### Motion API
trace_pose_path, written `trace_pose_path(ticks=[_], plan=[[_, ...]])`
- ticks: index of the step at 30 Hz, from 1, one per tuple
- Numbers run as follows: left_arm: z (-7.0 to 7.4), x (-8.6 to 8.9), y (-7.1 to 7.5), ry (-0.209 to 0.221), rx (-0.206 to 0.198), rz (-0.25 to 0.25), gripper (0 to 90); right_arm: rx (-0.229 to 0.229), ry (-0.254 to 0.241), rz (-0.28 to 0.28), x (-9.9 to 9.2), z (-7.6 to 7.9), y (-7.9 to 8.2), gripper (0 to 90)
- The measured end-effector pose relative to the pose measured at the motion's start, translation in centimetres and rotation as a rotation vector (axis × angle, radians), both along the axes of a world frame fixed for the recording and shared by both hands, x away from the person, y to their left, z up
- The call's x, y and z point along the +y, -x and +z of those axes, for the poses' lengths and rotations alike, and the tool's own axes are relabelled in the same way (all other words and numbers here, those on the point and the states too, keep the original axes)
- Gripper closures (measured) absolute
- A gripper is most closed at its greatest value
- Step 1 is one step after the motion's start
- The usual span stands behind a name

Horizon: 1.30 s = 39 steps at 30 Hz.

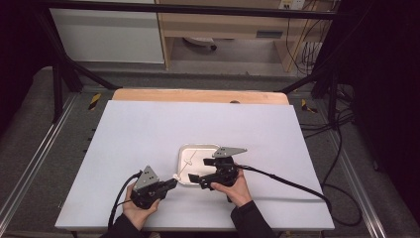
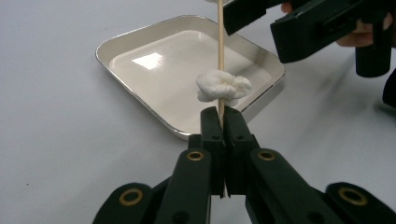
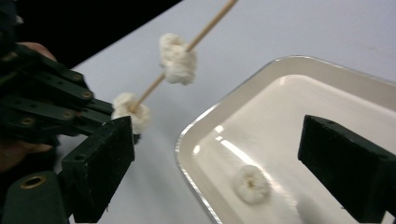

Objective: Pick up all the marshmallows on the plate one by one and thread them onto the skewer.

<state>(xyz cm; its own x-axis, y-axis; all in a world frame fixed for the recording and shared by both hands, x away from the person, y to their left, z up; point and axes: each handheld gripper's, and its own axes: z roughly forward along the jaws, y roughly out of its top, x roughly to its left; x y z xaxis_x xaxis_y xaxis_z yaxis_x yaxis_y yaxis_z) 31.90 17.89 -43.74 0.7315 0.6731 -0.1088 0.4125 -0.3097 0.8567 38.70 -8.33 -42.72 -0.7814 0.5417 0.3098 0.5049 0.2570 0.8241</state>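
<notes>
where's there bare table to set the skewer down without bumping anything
The white table lies bare left of the tray, from the left gripper up to the far wooden edge. The strip right of the right gripper is bare except for its cable. It is crowded at the tray's near edge, where both grippers and the skewer meet.

Tray on table, one piece in tray, skewer above tray's near edge

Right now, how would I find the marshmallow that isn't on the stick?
Look at the white table, then at the shiny metal tray near the person's hands. Inside it lies one small white ring-shaped marshmallow, flat on the tray floor. The other two marshmallows are threaded on the wooden skewer beside the tray.
</notes>
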Motion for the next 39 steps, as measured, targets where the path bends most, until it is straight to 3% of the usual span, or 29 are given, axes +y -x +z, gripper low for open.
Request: trace_pose_path(ticks=[3, 7, 16, 25, 30, 39], plan=[[0.0, 0.0, -0.1, -0.002, 0.005, 0.003, 88.6, -0.020, 0.074, 0.001, -0.3, 0.0, -0.6, 15.2], [-0.2, 0.0, -0.1, -0.013, 0.011, 0.001, 88.5, -0.048, 0.152, 0.028, -0.1, -0.9, -0.9, 26.9], [-0.3, -0.1, -0.2, -0.017, 0.019, -0.003, 88.4, -0.084, 0.247, 0.084, 0.4, -2.7, -1.1, 50.7], [-0.3, -0.2, -0.2, -0.022, 0.023, -0.008, 88.4, -0.137, 0.255, 0.114, 0.6, -3.1, -0.7, 65.2], [-0.3, -0.2, -0.1, -0.024, 0.022, -0.012, 88.4, -0.121, 0.246, 0.102, 0.5, -2.9, -0.8, 68.8], [-0.2, -0.2, 0.0, -0.019, 0.016, -0.017, 88.4, -0.098, 0.144, 0.064, -1.0, -0.3, -0.9, 69.2]])
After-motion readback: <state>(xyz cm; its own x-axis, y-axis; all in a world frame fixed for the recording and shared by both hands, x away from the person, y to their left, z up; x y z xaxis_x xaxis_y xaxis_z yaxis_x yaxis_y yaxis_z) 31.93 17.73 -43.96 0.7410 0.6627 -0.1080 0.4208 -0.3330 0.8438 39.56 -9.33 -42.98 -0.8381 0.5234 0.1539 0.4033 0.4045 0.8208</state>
